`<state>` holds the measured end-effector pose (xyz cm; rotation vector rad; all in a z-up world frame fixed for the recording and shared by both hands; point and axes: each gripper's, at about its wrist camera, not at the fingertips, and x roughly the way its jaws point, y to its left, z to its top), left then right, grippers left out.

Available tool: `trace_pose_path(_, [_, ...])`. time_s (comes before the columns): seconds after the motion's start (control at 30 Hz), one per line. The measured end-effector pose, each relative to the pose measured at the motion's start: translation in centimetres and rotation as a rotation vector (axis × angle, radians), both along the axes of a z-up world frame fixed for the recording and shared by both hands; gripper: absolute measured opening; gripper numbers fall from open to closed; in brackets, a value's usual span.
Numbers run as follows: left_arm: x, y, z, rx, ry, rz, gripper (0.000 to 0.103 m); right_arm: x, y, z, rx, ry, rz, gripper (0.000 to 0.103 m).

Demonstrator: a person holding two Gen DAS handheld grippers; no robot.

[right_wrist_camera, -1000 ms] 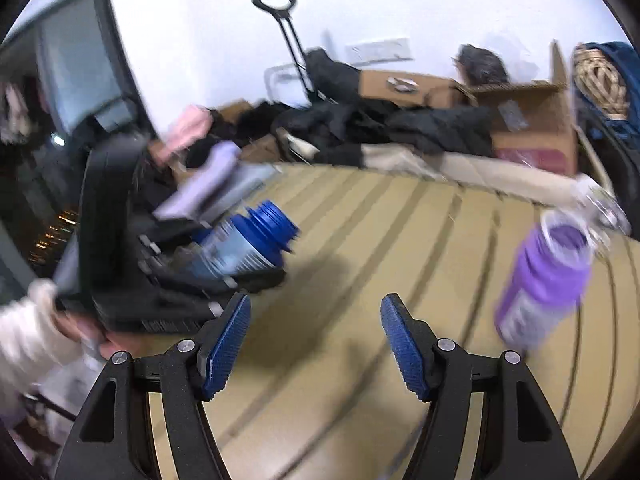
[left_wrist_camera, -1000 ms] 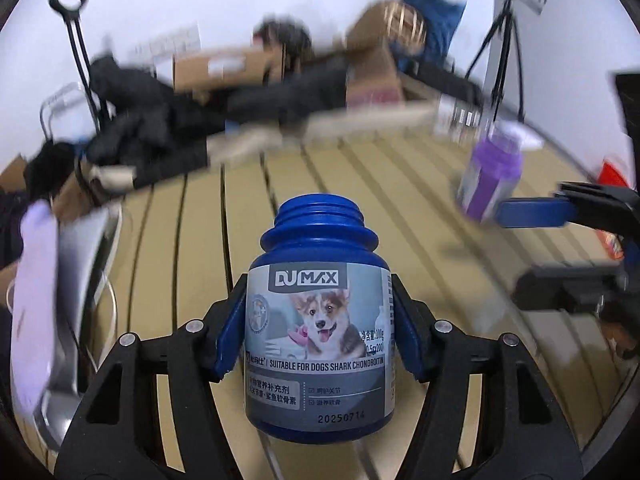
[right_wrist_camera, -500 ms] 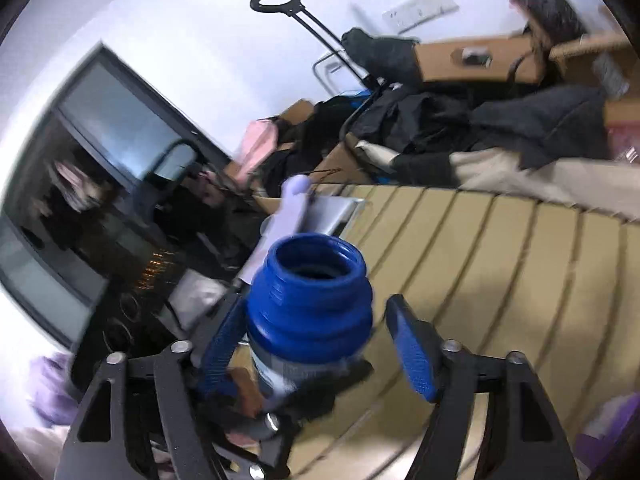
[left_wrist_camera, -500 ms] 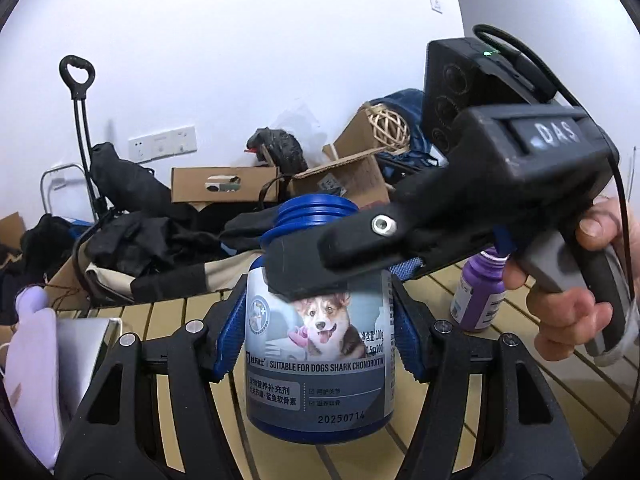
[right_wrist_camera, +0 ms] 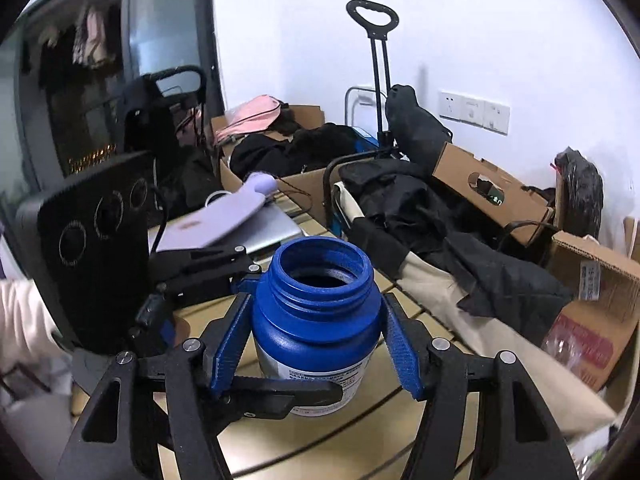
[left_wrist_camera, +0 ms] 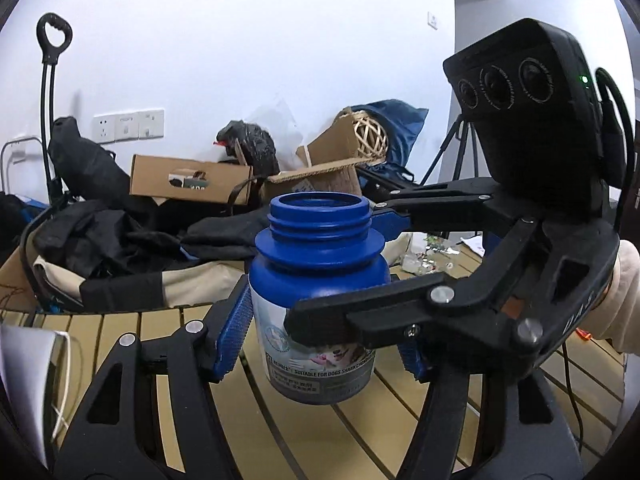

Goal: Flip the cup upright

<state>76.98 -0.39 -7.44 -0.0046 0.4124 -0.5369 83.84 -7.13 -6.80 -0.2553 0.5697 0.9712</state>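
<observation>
The cup is a blue open-mouthed bottle (left_wrist_camera: 320, 280) with a dog label, held upright, mouth up, above the slatted wooden table (left_wrist_camera: 132, 360). My left gripper (left_wrist_camera: 320, 336) is shut on its body, blue pads on both sides. My right gripper (right_wrist_camera: 316, 348) reaches in from the right in the left wrist view (left_wrist_camera: 340, 268); its blue pads flank the bottle (right_wrist_camera: 316, 320) just below the shoulder, with small gaps showing, so it is open around it. One right finger crosses the label.
Cardboard boxes (left_wrist_camera: 188, 180) and black clothing (left_wrist_camera: 120, 248) are piled along the table's far side. A laptop with a lilac object (right_wrist_camera: 224, 220) lies at the left. A trolley handle (right_wrist_camera: 374, 24) stands by the white wall. A tripod (left_wrist_camera: 452, 156) stands far right.
The bottle has gone from tilted to upright and level. The right gripper has come in from the side and now straddles the bottle. The left gripper kept its hold.
</observation>
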Motion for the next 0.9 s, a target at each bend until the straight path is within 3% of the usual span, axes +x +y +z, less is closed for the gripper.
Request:
trace_pose_path(0.2, [0.7, -0.8, -1.7, 0.011, 0.005, 0.018, 0.06, 0.4, 0.0, -1.7, -0.05, -0.042, 0.008, 0.068])
trace_pose_path(0.4, [-0.8, -0.4, -1.4, 0.002, -0.013, 0.04, 0.06, -1.2, 0.3, -1.4, -0.022, -0.064, -0.021, 0.068])
trace_pose_path(0.57, [-3.5, 1.0, -1.4, -0.02, 0.017, 0.031, 0.06, -3.5, 0.8, -1.8, 0.041, 0.007, 0.004, 0.068])
trace_pose_path(0.67, [-4.4, 1.1, -2.7, 0.009, 0.076, 0.028, 0.06, -4.6, 1.4, -3.6, 0.025, 0.031, -0.01, 0.068])
trace_pose_path(0.73, [-4.4, 1.1, -4.0, 0.059, 0.17, 0.061, 0.073, -5.1, 2.1, -5.0, -0.03, 0.014, -0.044, 0.068])
trace_pose_path(0.83, [-5.5, 2.3, -6.0, 0.094, 0.348, 0.113, 0.073, -5.7, 2.9, -6.7, -0.099, -0.013, -0.064, 0.068])
trace_pose_path(0.9, [-6.9, 3.4, -6.6, 0.126, 0.405, 0.179, 0.073, -6.0, 3.6, -7.8, -0.145, -0.029, -0.075, 0.068])
